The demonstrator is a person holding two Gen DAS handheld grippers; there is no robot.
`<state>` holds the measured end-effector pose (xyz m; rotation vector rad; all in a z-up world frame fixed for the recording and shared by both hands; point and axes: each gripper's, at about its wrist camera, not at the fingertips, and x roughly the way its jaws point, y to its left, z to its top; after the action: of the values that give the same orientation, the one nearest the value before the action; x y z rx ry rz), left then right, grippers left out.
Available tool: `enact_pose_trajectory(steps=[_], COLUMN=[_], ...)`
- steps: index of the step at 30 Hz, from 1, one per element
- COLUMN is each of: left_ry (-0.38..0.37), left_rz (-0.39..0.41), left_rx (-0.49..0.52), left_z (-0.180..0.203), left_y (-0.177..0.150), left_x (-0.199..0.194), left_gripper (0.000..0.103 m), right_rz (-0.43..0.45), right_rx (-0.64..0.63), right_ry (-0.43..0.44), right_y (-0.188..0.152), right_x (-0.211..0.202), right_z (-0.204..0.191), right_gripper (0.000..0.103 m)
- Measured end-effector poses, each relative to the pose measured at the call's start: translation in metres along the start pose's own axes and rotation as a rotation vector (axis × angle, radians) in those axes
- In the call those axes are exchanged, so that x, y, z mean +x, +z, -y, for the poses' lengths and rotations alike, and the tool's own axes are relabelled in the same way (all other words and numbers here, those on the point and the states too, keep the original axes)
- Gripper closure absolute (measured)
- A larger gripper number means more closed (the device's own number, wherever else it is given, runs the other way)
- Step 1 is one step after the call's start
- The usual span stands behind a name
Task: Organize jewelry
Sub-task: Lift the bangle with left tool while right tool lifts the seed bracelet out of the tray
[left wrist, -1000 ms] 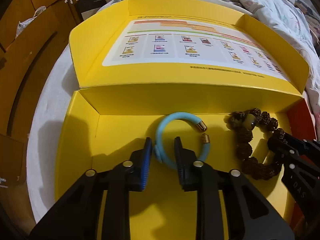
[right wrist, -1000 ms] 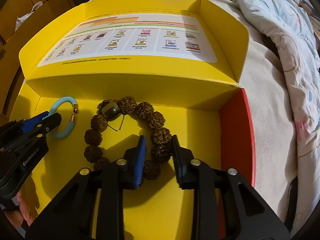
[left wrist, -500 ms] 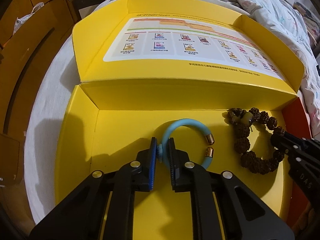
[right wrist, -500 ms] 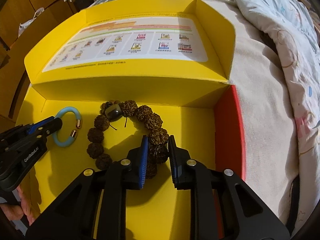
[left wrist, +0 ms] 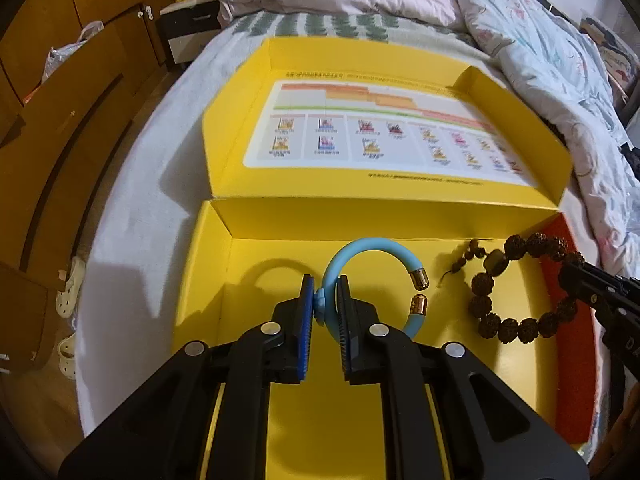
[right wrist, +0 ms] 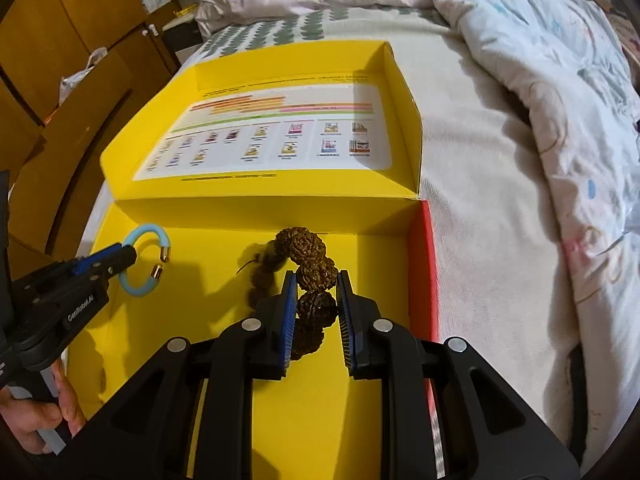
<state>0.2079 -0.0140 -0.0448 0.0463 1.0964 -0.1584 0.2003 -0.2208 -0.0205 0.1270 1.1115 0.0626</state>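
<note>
The blue bangle (left wrist: 372, 276) is an open ring with two gold end caps facing each other across a small gap. It hangs clear of the floor of the yellow box (left wrist: 208, 280), casting a ring-shaped shadow on the floor to its left. The left gripper (left wrist: 323, 304) pinches its band on the side opposite the gap; the log shows these jaws closing within the last second, and the frames show the band pressed between the pads. Judged from its look, the bangle is light and springy, probably rubber-coated, so the ribbed pads should hold without slip. The mid-band grip is the correct one: a grip near the caps would flex the opening.

The brown bead bracelet (right wrist: 308, 260) hangs in the right gripper (right wrist: 316, 296), whose jaws are closed on one large wrinkled bead. The rest of the strand dangles below and behind, over the right half of the box near the red side wall (right wrist: 420, 272). The strand is limp and heavier than the bangle, judging by bead size. It will swing when carried. The rough bead surface favours a firm grip, but the cord and its small tassel could snag.

The open lid (right wrist: 280, 136), with a printed chart inside, lies flat behind the tray. The box rests on a bed (right wrist: 480, 240) beside a rumpled quilt (right wrist: 560, 80).
</note>
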Motion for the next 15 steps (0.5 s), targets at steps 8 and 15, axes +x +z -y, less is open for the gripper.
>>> enact_pose_trajectory(steps=[8,15], left_ry=[-0.003,-0.033], left_rz=[0.054,0.129], left_rx=[0.018,0.049], left_z=[0.010,0.020], left_y=[-0.006,-0.024], left_x=[-0.046,-0.105], left_gripper=[0.091,0.091], right_rz=[0.050,0.123], right_rx=[-0.014,-0.012], right_ry=[0.014,0.034], right_y=[-0.007,-0.018], right_x=[-0.049,-0.108], right_z=[-0.010,-0.016], right_gripper=[0.082,0.082])
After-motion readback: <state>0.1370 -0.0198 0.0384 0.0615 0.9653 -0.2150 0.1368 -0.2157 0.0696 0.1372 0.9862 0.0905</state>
